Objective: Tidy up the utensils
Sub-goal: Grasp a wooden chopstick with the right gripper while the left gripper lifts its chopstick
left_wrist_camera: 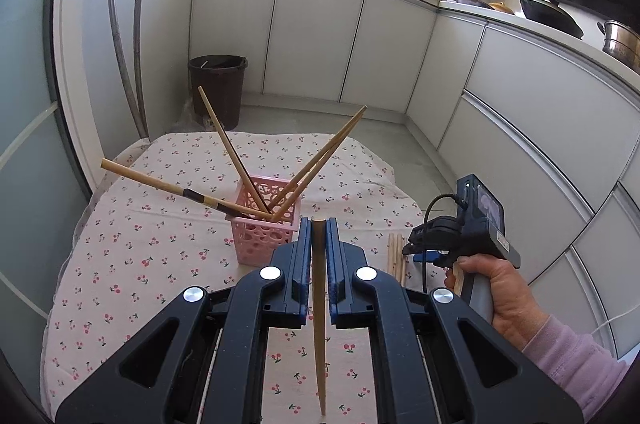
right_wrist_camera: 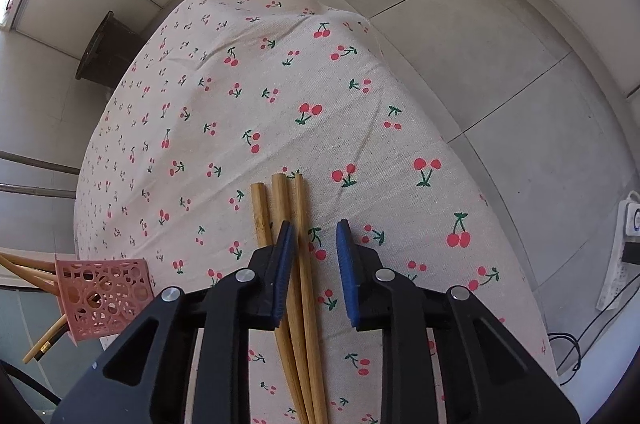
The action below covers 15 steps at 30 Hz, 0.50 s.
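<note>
Left tool (left_wrist_camera: 319, 224) clamped shut on one chopstick (left_wrist_camera: 319, 304), pinched near its blunt end, tapered tip hanging back toward the camera. Pink basket (left_wrist_camera: 266, 236) just ahead and slightly left of that tool, standing on the cherry-print desk (left_wrist_camera: 140, 256), four chopsticks already fanning out of it. Long axis of the held stick roughly in line with the tool's pointing direction, so probably a need to tip it more upright before dropping it through the basket's open top.

Right tool (right_wrist_camera: 316, 236), gripped by a hand (left_wrist_camera: 500, 288), angled steeply down over the loose sticks (right_wrist_camera: 280, 208) lying side by side on the cloth. Jaws partly open, nothing pinched yet: left pad over the bundle, rightmost stick in the gap, right pad over bare cloth. Sticks running lengthwise along the tool's own line, blunt ends away from the camera. Basket well off to the left in this view, so nearer the left tool.
</note>
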### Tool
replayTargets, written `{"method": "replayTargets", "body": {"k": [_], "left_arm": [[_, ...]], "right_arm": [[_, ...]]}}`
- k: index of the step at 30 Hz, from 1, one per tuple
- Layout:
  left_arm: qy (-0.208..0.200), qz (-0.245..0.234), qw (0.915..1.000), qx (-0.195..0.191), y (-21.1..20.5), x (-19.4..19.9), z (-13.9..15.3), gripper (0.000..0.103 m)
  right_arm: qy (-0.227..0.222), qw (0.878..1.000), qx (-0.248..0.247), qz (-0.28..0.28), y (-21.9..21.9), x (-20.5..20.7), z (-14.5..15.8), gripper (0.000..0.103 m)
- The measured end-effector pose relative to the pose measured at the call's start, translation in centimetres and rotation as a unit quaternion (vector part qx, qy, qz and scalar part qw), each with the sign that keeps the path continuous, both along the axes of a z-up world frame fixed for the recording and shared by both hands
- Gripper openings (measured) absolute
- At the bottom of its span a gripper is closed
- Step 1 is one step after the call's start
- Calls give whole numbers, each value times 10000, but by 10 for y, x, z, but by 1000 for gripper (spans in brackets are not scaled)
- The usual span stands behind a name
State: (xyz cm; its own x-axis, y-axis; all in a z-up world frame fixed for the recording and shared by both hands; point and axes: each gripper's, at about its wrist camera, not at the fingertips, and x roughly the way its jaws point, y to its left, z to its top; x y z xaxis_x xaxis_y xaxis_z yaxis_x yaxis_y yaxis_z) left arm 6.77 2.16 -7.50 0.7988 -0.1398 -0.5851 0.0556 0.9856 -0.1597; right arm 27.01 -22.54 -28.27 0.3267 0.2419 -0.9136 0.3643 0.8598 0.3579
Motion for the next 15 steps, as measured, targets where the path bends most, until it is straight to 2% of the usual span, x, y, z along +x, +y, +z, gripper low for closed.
{"method": "replayTargets", "body": {"k": [2, 7, 12, 15], "left_arm": [[15, 23, 10000, 2, 2, 0, 0, 7], [9, 55, 10000, 30, 4, -2, 1, 7], [-30, 112, 9999, 15, 9, -2, 3, 7], [-70, 138, 9999, -42, 12, -3, 7, 7]], "right_arm": [[-79, 9998, -159, 97, 5, 2, 0, 13], [-257, 9987, -375, 233, 10, 5, -1, 6], [-381, 9983, -191, 404, 7, -1, 0, 5], [-566, 9967, -146, 558, 8, -12, 15, 5]]}}
